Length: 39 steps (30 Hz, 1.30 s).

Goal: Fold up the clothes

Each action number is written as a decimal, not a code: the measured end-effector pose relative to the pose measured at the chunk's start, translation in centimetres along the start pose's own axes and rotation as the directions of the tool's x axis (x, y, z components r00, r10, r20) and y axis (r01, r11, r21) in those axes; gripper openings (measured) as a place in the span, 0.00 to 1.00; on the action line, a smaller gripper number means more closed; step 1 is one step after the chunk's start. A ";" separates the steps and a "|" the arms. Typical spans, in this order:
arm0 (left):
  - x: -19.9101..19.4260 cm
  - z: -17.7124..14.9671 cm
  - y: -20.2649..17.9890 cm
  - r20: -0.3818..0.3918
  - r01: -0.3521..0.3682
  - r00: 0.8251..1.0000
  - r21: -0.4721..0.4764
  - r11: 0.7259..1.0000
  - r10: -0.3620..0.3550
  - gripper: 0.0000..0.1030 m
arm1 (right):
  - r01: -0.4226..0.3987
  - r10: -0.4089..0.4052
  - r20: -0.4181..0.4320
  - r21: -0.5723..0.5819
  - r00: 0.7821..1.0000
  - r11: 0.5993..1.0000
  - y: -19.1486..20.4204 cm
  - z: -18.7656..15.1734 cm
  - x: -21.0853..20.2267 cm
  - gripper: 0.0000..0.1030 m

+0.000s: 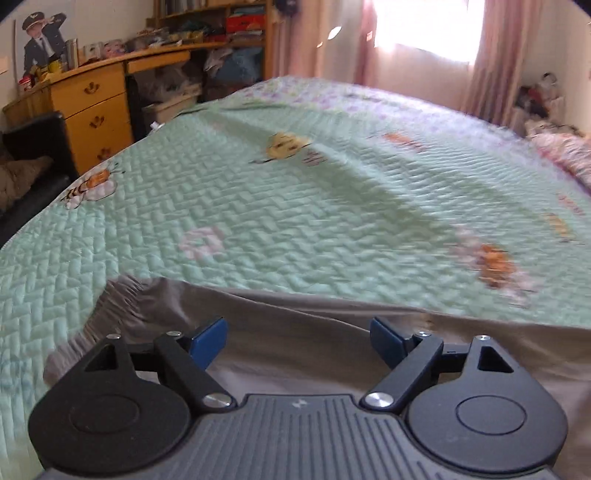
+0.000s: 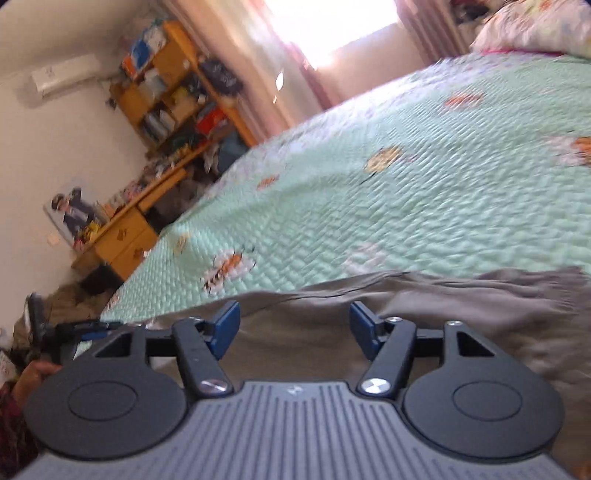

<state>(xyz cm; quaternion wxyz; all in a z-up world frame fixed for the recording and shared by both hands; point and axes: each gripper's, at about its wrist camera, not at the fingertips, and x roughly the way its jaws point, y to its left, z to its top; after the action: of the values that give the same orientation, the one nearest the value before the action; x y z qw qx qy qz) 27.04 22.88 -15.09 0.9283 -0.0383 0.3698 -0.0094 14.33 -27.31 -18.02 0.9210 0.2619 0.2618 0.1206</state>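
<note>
A grey-brown garment point(image 1: 314, 332) lies flat on the green quilted bed cover point(image 1: 258, 206), its gathered elastic waistband point(image 1: 122, 295) at the left in the left wrist view. My left gripper point(image 1: 298, 341) hovers over the cloth, blue pads wide apart, nothing between them. In the tilted right wrist view the same garment point(image 2: 461, 314) spreads along the near edge, its gathered band point(image 2: 546, 284) at the right. My right gripper point(image 2: 294, 330) stands open above it, pads apart, with only the cloth lying below the gap.
A wooden desk with drawers point(image 1: 92, 107) and cluttered shelves stands left of the bed. Pink curtains point(image 1: 491, 55) frame a bright window beyond. A pillow point(image 2: 535, 29) lies at the bed's far end. A hand point(image 2: 33, 373) and part of the other gripper show at left.
</note>
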 end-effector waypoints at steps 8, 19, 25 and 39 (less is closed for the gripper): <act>-5.5 -7.0 -11.9 -0.086 0.208 0.976 0.123 0.970 -0.199 0.87 | -0.042 0.038 0.041 0.108 0.998 0.993 -4.9 -1.3 -4.8 0.62; -10.8 -12.4 -20.7 -0.077 0.339 0.940 0.072 0.938 -0.334 0.91 | 0.120 -0.183 0.112 0.422 0.977 0.899 -10.8 -7.2 -12.1 0.70; -9.1 -13.3 -21.7 -0.134 0.293 0.949 0.037 0.956 -0.285 0.91 | 0.069 -0.143 0.134 0.445 0.981 0.893 -10.8 -6.9 -9.2 0.72; -7.3 -13.5 -23.2 -0.201 0.244 0.953 0.074 0.967 -0.225 0.92 | 0.111 -0.152 0.121 0.291 0.981 0.950 -11.1 -5.1 -8.6 0.29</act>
<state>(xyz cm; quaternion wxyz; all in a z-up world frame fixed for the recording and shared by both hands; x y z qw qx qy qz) 12.68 -0.75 -18.01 0.8815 -0.0354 0.4492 -0.1412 5.30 -37.52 -24.17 0.8964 0.3808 0.2270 0.0012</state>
